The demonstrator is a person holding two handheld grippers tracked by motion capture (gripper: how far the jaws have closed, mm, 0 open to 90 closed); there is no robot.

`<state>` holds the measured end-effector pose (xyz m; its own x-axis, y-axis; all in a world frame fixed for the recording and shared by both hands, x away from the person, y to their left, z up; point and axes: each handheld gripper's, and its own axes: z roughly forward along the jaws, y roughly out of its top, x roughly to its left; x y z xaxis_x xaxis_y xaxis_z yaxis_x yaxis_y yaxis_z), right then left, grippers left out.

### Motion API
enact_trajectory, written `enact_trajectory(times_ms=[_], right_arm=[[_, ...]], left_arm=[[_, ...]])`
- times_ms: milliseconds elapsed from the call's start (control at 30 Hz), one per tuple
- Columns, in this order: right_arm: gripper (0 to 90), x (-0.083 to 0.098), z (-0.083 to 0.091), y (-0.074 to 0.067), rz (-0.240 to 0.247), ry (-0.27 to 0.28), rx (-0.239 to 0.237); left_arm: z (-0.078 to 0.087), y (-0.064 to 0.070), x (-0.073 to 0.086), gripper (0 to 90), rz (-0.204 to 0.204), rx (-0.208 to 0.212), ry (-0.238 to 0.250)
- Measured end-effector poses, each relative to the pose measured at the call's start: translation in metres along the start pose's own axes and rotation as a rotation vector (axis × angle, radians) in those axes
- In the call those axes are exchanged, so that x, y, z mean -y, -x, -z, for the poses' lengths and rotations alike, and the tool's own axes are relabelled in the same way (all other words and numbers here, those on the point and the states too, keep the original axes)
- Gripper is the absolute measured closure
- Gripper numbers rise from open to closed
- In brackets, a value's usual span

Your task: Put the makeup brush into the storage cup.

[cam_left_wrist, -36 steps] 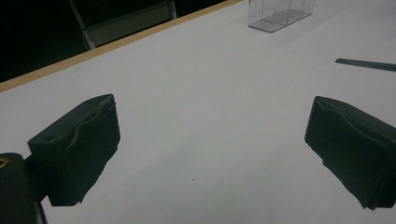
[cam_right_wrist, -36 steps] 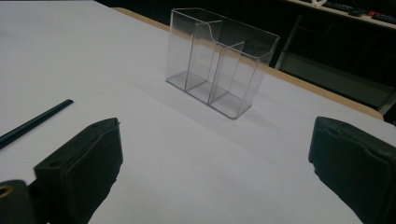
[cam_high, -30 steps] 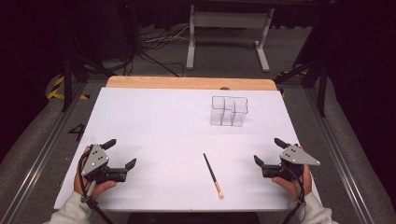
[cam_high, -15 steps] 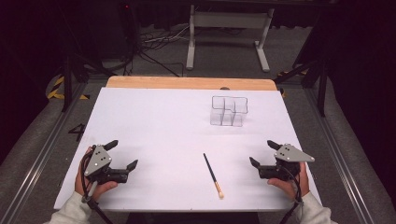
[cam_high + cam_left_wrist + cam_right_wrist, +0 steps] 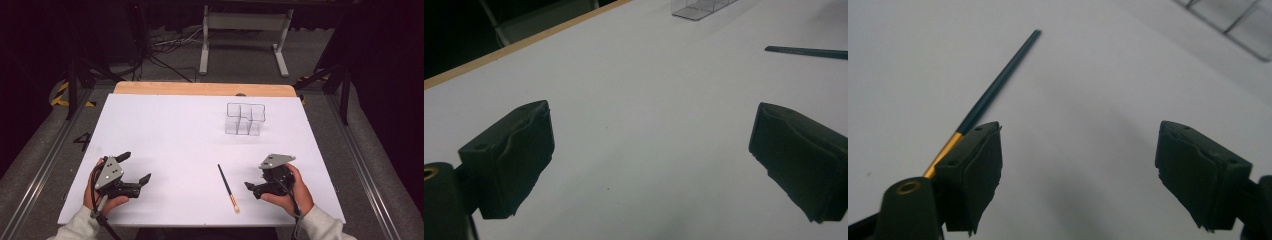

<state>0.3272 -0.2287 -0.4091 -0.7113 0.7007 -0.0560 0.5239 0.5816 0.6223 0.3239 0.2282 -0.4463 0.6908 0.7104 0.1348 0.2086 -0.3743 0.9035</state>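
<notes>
A paintbrush [image 5: 227,187] with a dark handle, gold ferrule and pale tip lies on the white table sheet [image 5: 170,130], near the front centre. My right gripper [image 5: 256,176] sits just right of the brush, close to its tip end. Its jaws have just been closing a little but still stand open, with nothing between them. In the right gripper view the brush [image 5: 998,80] runs up and away from behind the left jaw of the right gripper [image 5: 1080,145]. My left gripper [image 5: 135,167] rests open at the front left. In its own view the left gripper [image 5: 651,130] holds nothing, and the brush [image 5: 804,51] lies far off.
A clear plastic box [image 5: 244,119] with several compartments stands at the back right of the sheet; it is also in the left gripper view as the clear box [image 5: 701,7]. A wooden table edge [image 5: 200,88] borders the sheet's far side. Dark floor, cables and a metal stand lie beyond.
My right gripper has slid left across the sheet toward the paintbrush, and its jaws look slightly narrower. The left gripper and the brush have stayed put.
</notes>
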Motion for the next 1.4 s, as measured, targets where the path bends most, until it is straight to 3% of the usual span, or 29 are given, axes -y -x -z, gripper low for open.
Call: enact_trajectory(times_ms=[33, 67, 133, 200, 333, 433, 500, 600, 700, 733, 833, 933, 1067, 1200, 1267, 1400], right_arm=[[19.9, 0.0, 0.0, 0.0, 0.0, 0.0, 0.0], [20.4, -0.01, -0.005, -0.008, 0.0, -0.054, -0.036], [20.9, -0.018, -0.01, -0.014, 0.004, -0.097, -0.056], [21.1, -0.02, -0.012, -0.016, 0.006, -0.114, -0.058], [26.3, -0.035, -0.025, -0.031, 0.011, -0.234, -0.097], [29.5, -0.039, -0.029, -0.035, 0.021, -0.259, -0.1], [37.4, -0.043, -0.035, -0.041, 0.041, -0.295, -0.104], [41.4, -0.043, -0.039, -0.043, 0.046, -0.324, -0.122], [55.4, -0.041, -0.047, -0.046, 0.086, -0.377, -0.114], [57.2, -0.039, -0.049, -0.046, 0.094, -0.381, -0.112], [76.0, -0.042, -0.049, -0.045, 0.119, -0.394, -0.104], [83.8, -0.043, -0.05, -0.044, 0.143, -0.4, -0.107], [83.9, -0.043, -0.05, -0.042, 0.156, -0.399, -0.119], [84.0, -0.04, -0.048, -0.037, 0.138, -0.364, -0.131], [84.0, -0.038, -0.047, -0.03, 0.098, -0.327, -0.157], [84.0, -0.037, -0.044, -0.022, 0.067, -0.277, -0.208]], left_arm=[[0.0, 0.0, 0.0, 5.2, 0.0, 0.0, 0.0], [-0.001, 0.001, 0.0, 5.2, -0.008, 0.005, -0.005], [-0.001, 0.003, 0.0, 5.2, -0.015, 0.004, -0.007], [-0.001, 0.004, -0.001, 5.2, -0.023, 0.006, -0.01], [-0.001, 0.004, 0.0, 5.2, -0.021, 0.011, -0.012], [-0.002, 0.004, 0.0, 5.3, -0.02, 0.012, -0.014], [-0.002, 0.004, 0.0, 5.5, -0.02, 0.012, -0.02], [-0.003, 0.005, 0.0, 5.5, -0.024, 0.015, -0.023], [-0.004, 0.006, 0.001, 5.6, -0.025, 0.017, -0.03], [-0.005, 0.006, 0.001, 5.6, -0.028, 0.017, -0.032], [-0.006, 0.006, 0.001, 5.7, -0.024, 0.024, -0.039], [-0.007, 0.006, 0.001, 5.7, -0.026, 0.023, -0.045], [-0.008, 0.008, 0.001, 5.9, -0.041, 0.022, -0.056], [-0.011, 0.011, 0.001, 6.0, -0.055, 0.021, -0.062], [-0.013, 0.012, 0.0, 6.4, -0.062, 0.018, -0.068], [-0.016, 0.017, -0.003, 7.0, -0.106, 0.009, -0.081]])
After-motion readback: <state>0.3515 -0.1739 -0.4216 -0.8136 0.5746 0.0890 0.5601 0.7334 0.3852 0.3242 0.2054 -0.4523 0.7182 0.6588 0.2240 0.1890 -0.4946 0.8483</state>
